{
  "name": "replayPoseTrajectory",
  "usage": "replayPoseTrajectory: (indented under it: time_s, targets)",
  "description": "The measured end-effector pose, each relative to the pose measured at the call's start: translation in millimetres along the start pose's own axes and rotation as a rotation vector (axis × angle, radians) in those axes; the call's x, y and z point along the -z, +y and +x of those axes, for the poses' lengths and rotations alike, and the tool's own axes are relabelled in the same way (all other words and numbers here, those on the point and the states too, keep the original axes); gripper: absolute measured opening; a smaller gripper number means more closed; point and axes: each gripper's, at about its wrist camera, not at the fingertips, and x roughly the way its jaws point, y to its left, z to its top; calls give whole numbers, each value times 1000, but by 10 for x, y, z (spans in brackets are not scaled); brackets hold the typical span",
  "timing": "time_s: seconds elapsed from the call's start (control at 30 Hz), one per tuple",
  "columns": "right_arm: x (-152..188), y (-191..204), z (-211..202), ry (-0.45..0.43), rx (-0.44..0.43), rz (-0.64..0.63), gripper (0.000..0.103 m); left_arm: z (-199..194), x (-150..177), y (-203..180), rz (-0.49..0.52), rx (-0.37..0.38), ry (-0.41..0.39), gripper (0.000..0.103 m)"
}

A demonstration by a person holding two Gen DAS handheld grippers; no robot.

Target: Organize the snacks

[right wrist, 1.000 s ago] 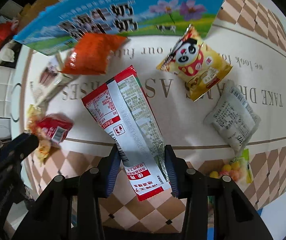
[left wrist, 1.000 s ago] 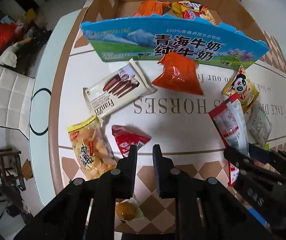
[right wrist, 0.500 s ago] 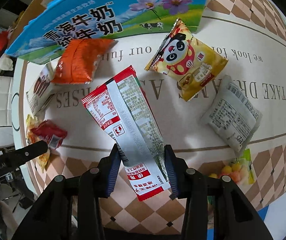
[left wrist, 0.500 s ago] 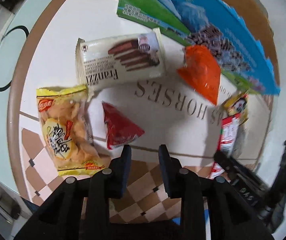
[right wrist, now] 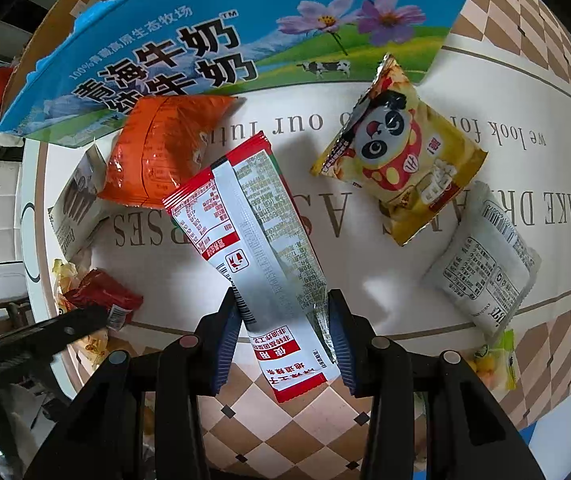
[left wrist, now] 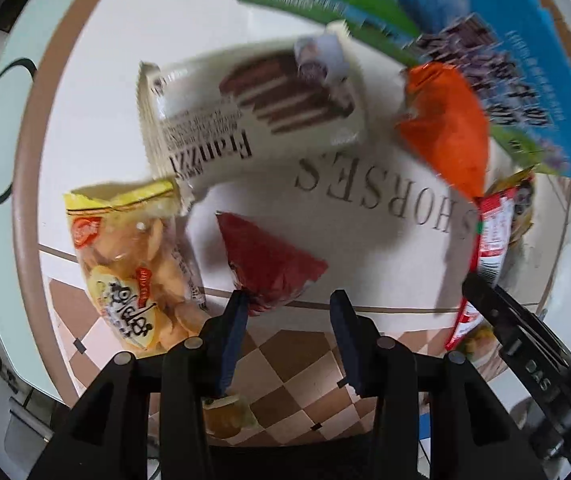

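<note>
**Right claw loaded, left claw lining up: most snacks not boxed yet**

While your right claw (right wrist: 283,336) pinches the long red-and-white packet (right wrist: 245,240) between its pads, lifted clear of the surface (right wrist: 405,280), nearly everything else lies loose outside the milk carton box (right wrist: 245,40). Judging by that, you're early in the job.

Left to sort, seen from the right claw: orange bag (right wrist: 157,152) ahead and to its left, touching the box wall; panda bag (right wrist: 397,152) ahead-right; grey-white pouch (right wrist: 481,272) to the right; small pack of coloured candies (right wrist: 493,364) near the right finger's side.

Left claw (left wrist: 289,308): jaws opening, nothing pressed between them. The red triangular packet (left wrist: 265,264) sits just ahead, its near corner touching or overlapping the left pad's tip; frame is blurred, can't tell contact for sure. Yellow chip bag (left wrist: 133,264) lies left of that claw, Franzzi wafer pack (left wrist: 253,112) further ahead, a small yellow jelly cup (left wrist: 221,416) beneath the fingers.

Box stands ahead of both claws.
</note>
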Motion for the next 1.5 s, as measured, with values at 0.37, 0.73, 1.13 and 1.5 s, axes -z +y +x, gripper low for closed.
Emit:
replayPoseTrajectory:
  time_s: [0.37, 0.73, 1.13, 1.5]
  targets:
    - [62, 136, 235, 6, 13, 3, 45, -18, -3, -69, 24, -44, -106, 21]
    - [200, 76, 156, 10, 5, 20, 45, -123, 80, -45, -8, 20, -56, 31]
    - [227, 15, 218, 18, 7, 36, 45, 87, -40, -96, -48, 15, -37, 37]
    - [226, -14, 267, 25, -8, 47, 45, -15, -73, -9, -83, 29, -69, 43]
